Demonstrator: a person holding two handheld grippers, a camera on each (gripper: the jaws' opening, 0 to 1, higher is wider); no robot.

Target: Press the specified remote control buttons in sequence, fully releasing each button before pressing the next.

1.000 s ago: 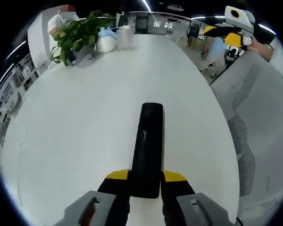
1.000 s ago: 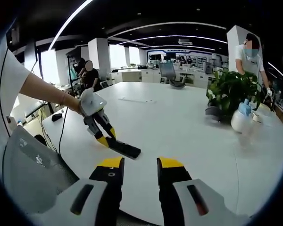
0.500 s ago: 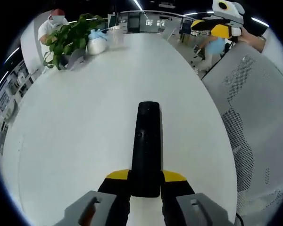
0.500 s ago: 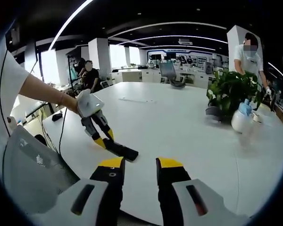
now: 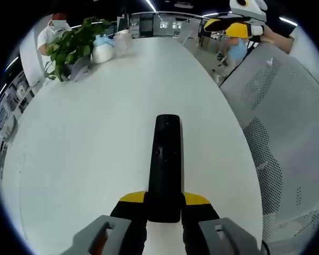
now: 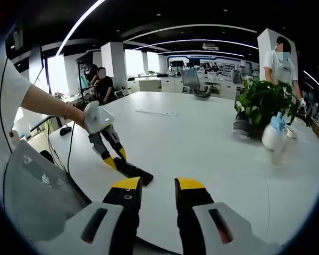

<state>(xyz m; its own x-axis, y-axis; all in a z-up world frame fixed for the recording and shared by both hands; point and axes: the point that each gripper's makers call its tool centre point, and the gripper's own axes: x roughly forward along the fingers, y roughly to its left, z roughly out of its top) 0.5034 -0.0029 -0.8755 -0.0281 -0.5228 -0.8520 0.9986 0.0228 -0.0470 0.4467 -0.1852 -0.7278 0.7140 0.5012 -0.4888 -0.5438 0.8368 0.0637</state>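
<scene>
A long black remote control (image 5: 165, 164) lies lengthwise over the white table (image 5: 85, 138), its near end clamped between the yellow-tipped jaws of my left gripper (image 5: 164, 206). From the right gripper view, the left gripper (image 6: 114, 158) holds the remote (image 6: 134, 172) low over the table's near edge, a person's hand on it. My right gripper (image 6: 158, 186) hangs in the air short of the table, jaws parted with nothing between them. It also appears as the right gripper (image 5: 231, 24) at the top of the left gripper view.
A potted plant (image 6: 260, 103) and a white spray bottle (image 6: 273, 135) stand at the table's far side. A grey mesh chair (image 5: 279, 138) sits against the table edge beside the remote. A seated person (image 6: 101, 85) and a standing person (image 6: 279, 58) are beyond the table.
The left gripper, still shut on the remote, has drifted slightly lower and to the left in the right gripper view. The right gripper's jaws stay parted.
</scene>
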